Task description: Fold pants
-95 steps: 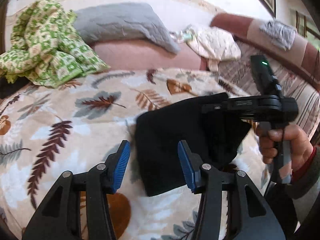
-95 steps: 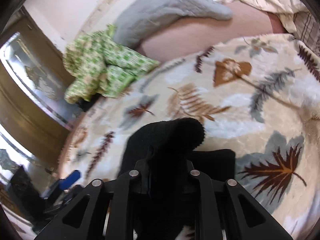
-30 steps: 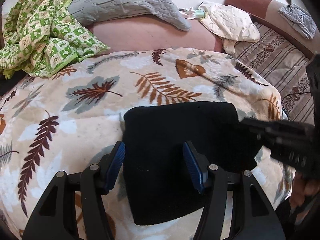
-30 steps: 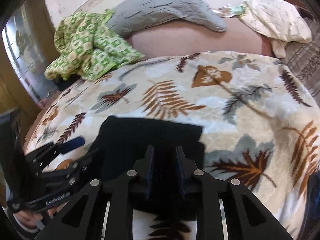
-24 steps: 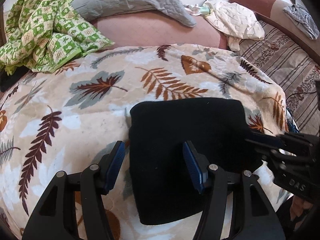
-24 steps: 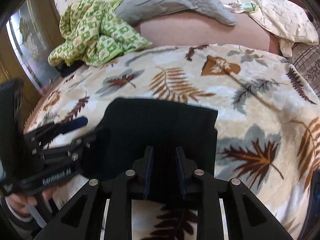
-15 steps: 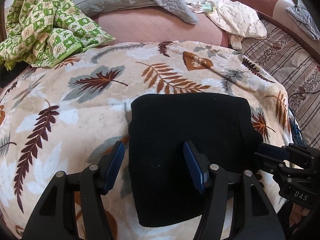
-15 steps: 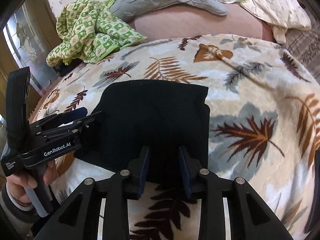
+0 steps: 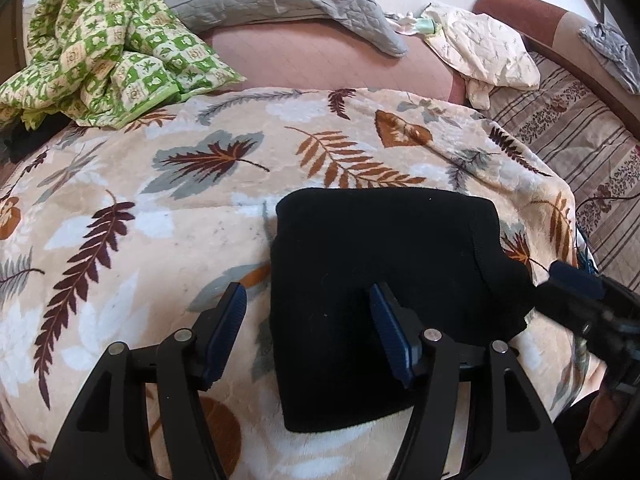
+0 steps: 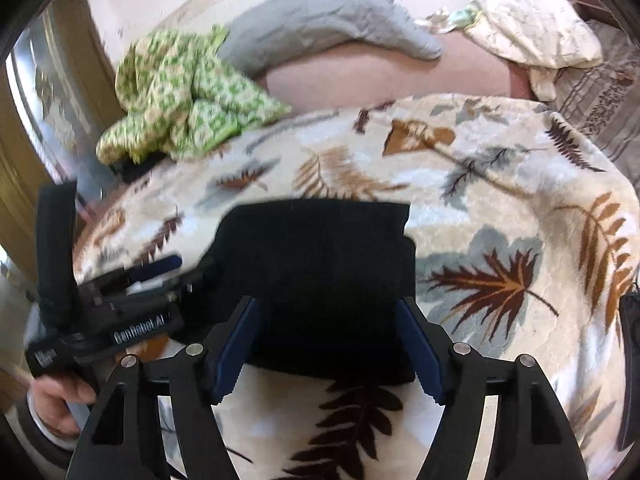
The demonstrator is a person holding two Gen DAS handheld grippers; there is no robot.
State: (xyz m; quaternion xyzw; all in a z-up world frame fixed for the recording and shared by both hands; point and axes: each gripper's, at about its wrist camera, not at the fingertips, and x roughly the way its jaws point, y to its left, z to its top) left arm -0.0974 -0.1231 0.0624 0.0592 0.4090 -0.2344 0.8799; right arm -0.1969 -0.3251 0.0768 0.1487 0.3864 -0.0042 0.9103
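Left wrist view: black pants seen folded into small square, lower middle of frame, lying on leaf blanket. Left gripper held wide open, nothing gripped. Green cloth piled upper left.

Right wrist view: pants in middle, flat. Right gripper open too, empty, over near edge.

Folding judged nearly done. Next move likely: edges pressed flat, or both tools pulled away.
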